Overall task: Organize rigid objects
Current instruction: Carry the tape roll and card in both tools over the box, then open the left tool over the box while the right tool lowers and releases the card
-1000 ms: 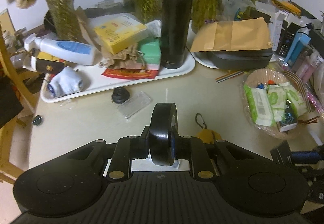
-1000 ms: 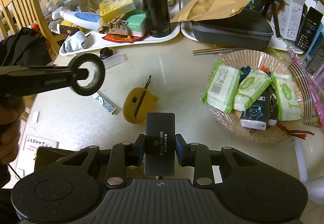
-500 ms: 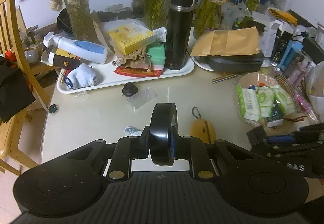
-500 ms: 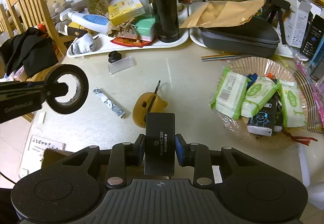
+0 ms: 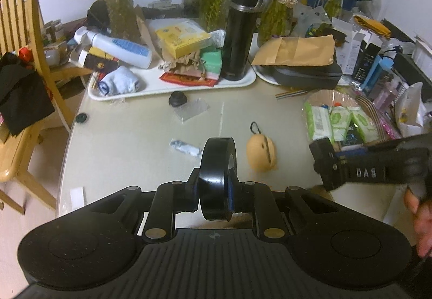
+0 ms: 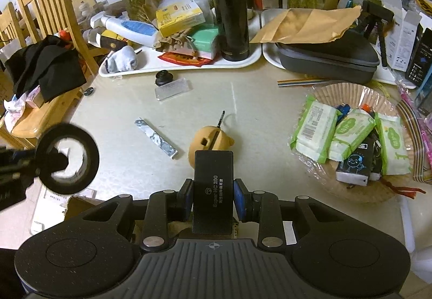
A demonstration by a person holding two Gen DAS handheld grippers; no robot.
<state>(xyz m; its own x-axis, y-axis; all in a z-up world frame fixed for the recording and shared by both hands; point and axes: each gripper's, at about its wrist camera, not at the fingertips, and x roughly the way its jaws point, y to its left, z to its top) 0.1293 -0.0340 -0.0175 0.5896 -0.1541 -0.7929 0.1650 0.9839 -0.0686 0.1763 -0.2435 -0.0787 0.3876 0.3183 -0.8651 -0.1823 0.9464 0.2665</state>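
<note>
- Left wrist view: the left gripper (image 5: pixel 216 191) is clamped on a black tape roll (image 5: pixel 217 177), its jaws nearly together on the roll's flat sides, so the roll stands on edge between the pads and sticks up toward twelve o'clock.
- Held this way, the roll hangs above the pale table (image 5: pixel 129 142), touching nothing else.
- Beyond the roll, at about one o'clock, a small yellow pouch (image 5: pixel 261 153) lies on the table; at eleven o'clock lies a thin marbled stick (image 5: pixel 186 148).
- At three o'clock in this view the right gripper (image 5: pixel 324 161) comes in from the side, a person's hand (image 5: pixel 419 218) behind it.
- Right wrist view: the right gripper (image 6: pixel 213 197) is closed tight on a flat black case (image 6: pixel 213 191), blue pads pressing its two long edges; the case stands upright with pale lettering on its face.
- The same tape roll shows at nine o'clock, seen face-on as a ring, carried by the left gripper at the frame's edge, out past the table's rim.
- At two o'clock sits a paper-lined basket (image 6: pixel 348 93) with green wipe packets (image 6: pixel 316 131); at twelve o'clock a black flask (image 6: pixel 229 4) stands upright on a white tray (image 6: pixel 172 66).
</note>
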